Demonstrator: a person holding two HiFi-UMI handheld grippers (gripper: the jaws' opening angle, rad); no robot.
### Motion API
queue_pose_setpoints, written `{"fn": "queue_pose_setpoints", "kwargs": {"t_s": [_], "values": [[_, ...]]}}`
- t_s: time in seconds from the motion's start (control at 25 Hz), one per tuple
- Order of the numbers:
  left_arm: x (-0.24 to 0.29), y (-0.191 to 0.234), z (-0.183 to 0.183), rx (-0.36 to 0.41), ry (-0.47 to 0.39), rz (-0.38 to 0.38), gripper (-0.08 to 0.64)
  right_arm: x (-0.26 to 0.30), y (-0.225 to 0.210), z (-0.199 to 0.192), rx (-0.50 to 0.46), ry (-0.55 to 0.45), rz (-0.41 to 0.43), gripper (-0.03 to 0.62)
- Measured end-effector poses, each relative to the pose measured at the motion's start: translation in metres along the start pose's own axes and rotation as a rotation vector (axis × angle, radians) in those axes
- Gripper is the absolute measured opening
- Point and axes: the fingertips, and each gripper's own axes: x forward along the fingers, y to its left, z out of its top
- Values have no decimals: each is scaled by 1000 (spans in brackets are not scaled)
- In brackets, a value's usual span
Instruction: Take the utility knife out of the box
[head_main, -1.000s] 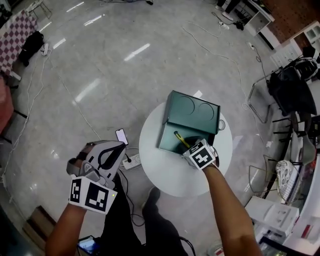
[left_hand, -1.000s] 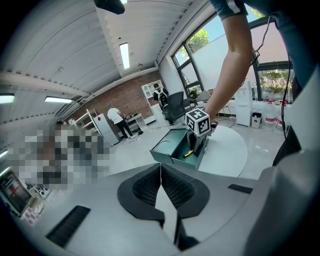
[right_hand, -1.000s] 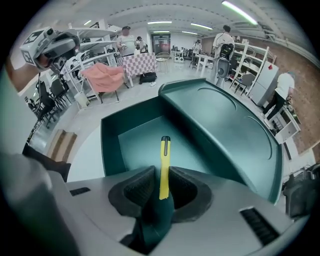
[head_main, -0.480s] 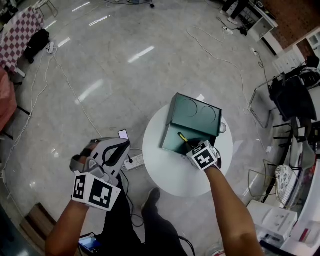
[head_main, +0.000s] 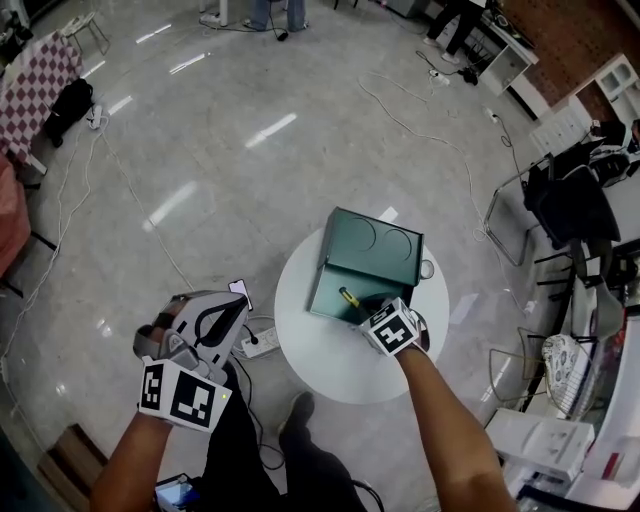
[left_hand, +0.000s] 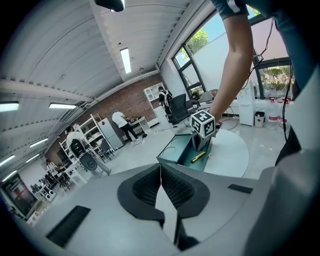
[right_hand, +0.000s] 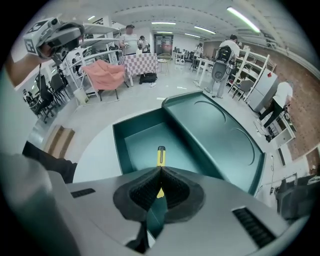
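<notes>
**Hidden, cut off or too small to tell**

1. Utility knife (right_hand: 160, 155): in the right gripper view only the yellow front with its black tip shows. The rest is buried in the right gripper (right_hand: 160, 168), whose jaws have just been closing and now pinch it. In the head view its lower end is under the marker cube (head_main: 390, 328).
2. Green box (head_main: 372, 243): near right corner covered by that cube.
3. Power strip (head_main: 258, 342): one end behind the left gripper (left_hand: 161, 167).
4. Person (head_main: 275, 12): legs only, cut by the top edge.
5. People by the shelving (left_hand: 120, 122): too small for detail.
6. Arm (left_hand: 235, 60): cut off at the top edge.
</notes>
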Motion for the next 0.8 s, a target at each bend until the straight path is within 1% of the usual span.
{"fn": "queue_pose_setpoints", "kwargs": {"t_s": [0.16, 0.28, 0.32, 0.4, 0.6, 0.68, 0.8], "values": [[-6, 0, 7, 8, -6, 6, 20, 6, 3, -2, -4, 8, 30, 41], [-5, -5, 2, 7, 0, 0, 20, 17, 4, -8, 1, 20, 47, 51], [-5, -8, 0, 6, 2, -3, 20, 21, 4, -11, 12, 23, 50, 67], [-5, -11, -4, 4, 5, -7, 20, 27, 4, -14, 31, 28, 53, 80], [-3, -15, -12, -3, 13, -10, 20, 39, 1, -17, 42, 40, 64, 84], [-3, -15, -14, -5, 14, -10, 20, 40, 1, -17, 39, 43, 69, 84], [-2, -15, -14, -7, 13, -11, 20, 40, 2, -16, 9, 42, 74, 86]]}}
